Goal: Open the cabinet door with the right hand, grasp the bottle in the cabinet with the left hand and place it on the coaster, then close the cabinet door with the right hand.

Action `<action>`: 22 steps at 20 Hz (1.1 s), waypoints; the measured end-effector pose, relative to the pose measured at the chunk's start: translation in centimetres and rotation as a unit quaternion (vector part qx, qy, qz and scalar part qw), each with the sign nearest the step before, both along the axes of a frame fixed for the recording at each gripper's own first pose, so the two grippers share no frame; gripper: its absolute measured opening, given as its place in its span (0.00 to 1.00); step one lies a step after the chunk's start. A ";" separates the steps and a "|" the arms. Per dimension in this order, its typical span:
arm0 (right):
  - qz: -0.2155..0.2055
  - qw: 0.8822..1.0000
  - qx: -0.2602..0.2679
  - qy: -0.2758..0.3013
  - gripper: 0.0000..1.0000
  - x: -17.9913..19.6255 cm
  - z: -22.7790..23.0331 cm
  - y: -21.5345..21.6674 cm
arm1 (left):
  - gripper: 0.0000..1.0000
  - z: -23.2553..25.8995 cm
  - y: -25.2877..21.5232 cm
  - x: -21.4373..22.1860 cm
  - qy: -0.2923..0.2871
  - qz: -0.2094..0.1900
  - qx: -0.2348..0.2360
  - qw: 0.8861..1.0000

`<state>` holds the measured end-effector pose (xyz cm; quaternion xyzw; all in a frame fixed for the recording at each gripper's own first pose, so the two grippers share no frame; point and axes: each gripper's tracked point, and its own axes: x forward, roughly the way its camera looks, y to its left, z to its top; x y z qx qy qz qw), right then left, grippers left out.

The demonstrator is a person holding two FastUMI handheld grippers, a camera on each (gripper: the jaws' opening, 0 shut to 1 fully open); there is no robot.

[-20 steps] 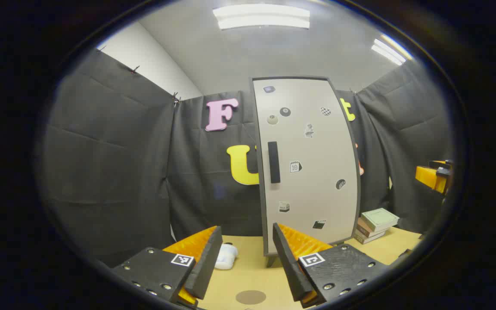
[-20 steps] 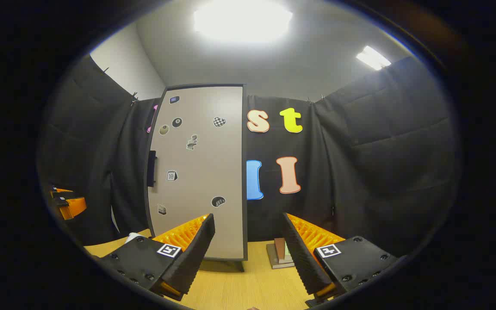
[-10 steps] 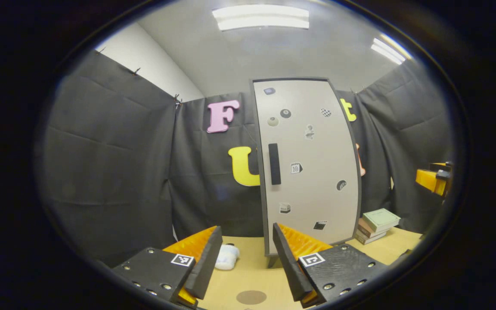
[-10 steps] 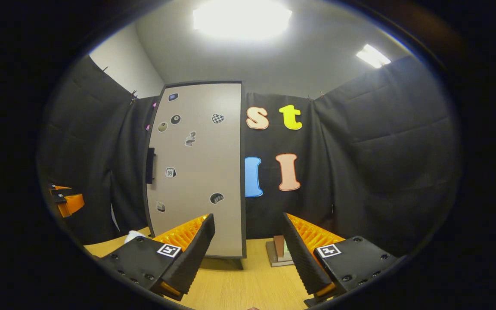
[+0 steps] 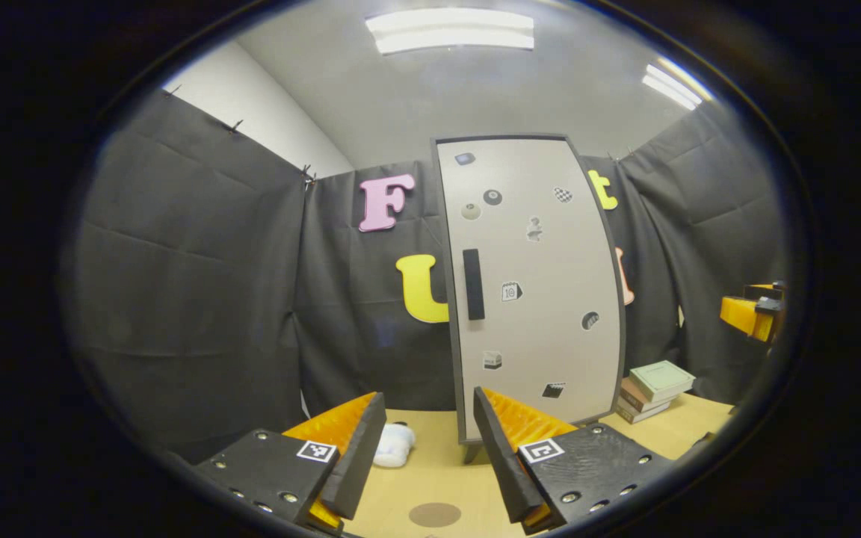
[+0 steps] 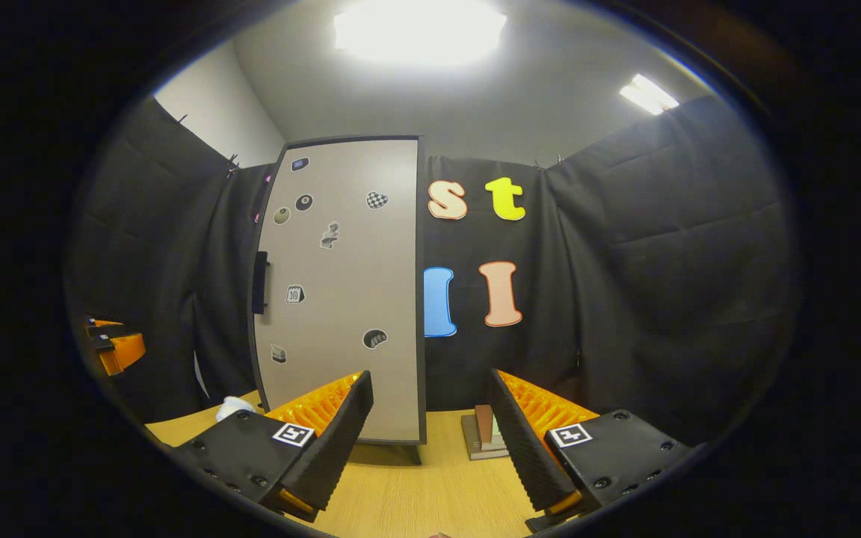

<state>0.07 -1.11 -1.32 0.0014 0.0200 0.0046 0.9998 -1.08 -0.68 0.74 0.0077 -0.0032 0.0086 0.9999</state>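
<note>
Almost nothing has moved since a moment ago: the cabinet looks just a little bigger and higher past my right claw.

Both my claws hang open over the desk [image 6: 415, 493] and hold nothing. My left claw [image 5: 427, 456] points at the cabinet door [image 5: 535, 284], which is shut, with its dark handle [image 5: 473, 284] near the left edge. My right claw [image 6: 430, 441] points just right of that door. A round brown coaster [image 5: 435, 514] lies on the desk under my left claw. A small white thing [image 5: 393, 444] (blurry) sits beside the cabinet, and books [image 5: 655, 388] are stacked on its other side.
</note>
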 end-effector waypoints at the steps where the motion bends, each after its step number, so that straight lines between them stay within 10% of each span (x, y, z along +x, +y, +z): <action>1: 0.000 1.000 0.000 0.001 0.99 0.0 0.0 -0.1 | 0.73 0.1 -0.2 0.0 0.000 0.001 -0.001 1.000; 22: 0.065 0.997 0.023 0.021 0.98 2.4 -1.4 -1.9 | 0.71 1.0 -3.5 -2.1 -0.004 0.049 0.011 0.999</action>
